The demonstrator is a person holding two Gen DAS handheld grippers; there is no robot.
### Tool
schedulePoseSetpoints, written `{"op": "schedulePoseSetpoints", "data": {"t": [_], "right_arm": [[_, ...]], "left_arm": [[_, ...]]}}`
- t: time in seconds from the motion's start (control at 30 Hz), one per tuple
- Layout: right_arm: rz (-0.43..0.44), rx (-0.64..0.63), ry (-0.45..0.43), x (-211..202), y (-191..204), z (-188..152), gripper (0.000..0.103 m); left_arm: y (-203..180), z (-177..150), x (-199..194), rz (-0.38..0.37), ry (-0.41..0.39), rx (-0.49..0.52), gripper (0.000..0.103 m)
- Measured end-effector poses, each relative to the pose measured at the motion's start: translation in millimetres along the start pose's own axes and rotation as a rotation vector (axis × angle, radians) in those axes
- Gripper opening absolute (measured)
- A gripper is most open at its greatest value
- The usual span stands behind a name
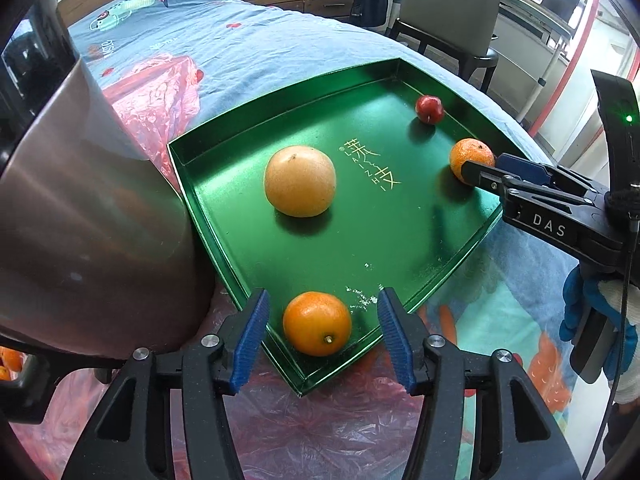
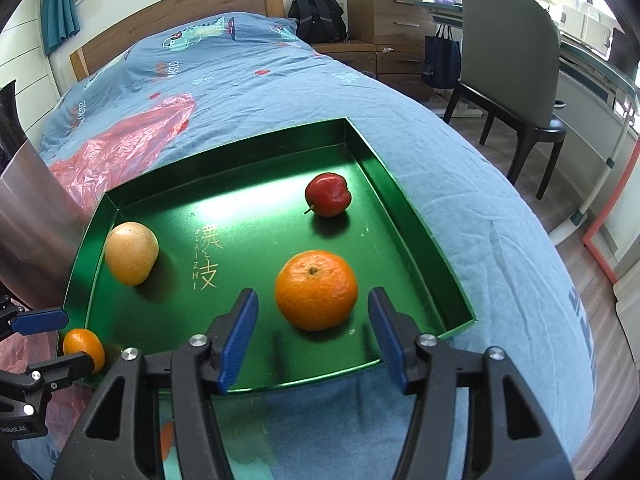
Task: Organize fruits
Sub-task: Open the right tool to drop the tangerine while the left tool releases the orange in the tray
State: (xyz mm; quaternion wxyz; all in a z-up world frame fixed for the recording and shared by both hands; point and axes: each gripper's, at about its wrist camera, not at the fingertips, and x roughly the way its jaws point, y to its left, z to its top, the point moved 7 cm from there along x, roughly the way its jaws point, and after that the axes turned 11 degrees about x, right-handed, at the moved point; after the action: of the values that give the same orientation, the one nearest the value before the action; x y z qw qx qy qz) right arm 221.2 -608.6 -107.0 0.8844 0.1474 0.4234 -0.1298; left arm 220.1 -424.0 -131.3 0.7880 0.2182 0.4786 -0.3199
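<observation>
Green metal tray [image 2: 400, 216] on the bed, holding 4 fruits: pale pear [image 1: 300, 181], red apple [image 2: 328, 194], 2 oranges. Left gripper [image 1: 322, 338] fingers apart around the near-corner orange [image 1: 317, 323], not pressing. Right gripper [image 2: 312, 334] fingers apart around the larger orange [image 2: 316, 290]. Likely both just placed; steel bowl [image 1: 92, 216] beside the tray, contents unseen.

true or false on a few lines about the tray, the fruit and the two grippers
1. Four fruits lie in the green tray. True.
2. The left gripper is clamped on the small orange. False: its jaws stand apart from it.
3. The red fruit lies beyond the large orange in the right wrist view. True.
4. The right gripper holds the pale yellow fruit. False: it holds nothing.
5. The tray sits on a wooden table. False: on a blue bedcover.
</observation>
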Motion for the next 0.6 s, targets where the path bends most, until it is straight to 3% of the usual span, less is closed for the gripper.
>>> {"op": "schedulePoseSetpoints", "data": {"t": [0.2, 0.4, 0.6], "right_arm": [[0.004, 0.017, -0.038, -31.0, 1.7, -4.9, 0.056], [0.026, -0.006, -0.076, -70.6, 16.3, -14.3, 0.067], [0.049, -0.038, -0.107, -107.9, 37.6, -30.0, 0.067]], "left_arm": [[-8.8, -4.5, -33.0, -0.001, -0.079, 0.031, 0.05], [-13.7, -20.0, -71.7, 0.001, -0.144, 0.059, 0.05], [-6.2, -41.7, -105.7, -0.023, -0.175, 0.014, 0.05]]}}
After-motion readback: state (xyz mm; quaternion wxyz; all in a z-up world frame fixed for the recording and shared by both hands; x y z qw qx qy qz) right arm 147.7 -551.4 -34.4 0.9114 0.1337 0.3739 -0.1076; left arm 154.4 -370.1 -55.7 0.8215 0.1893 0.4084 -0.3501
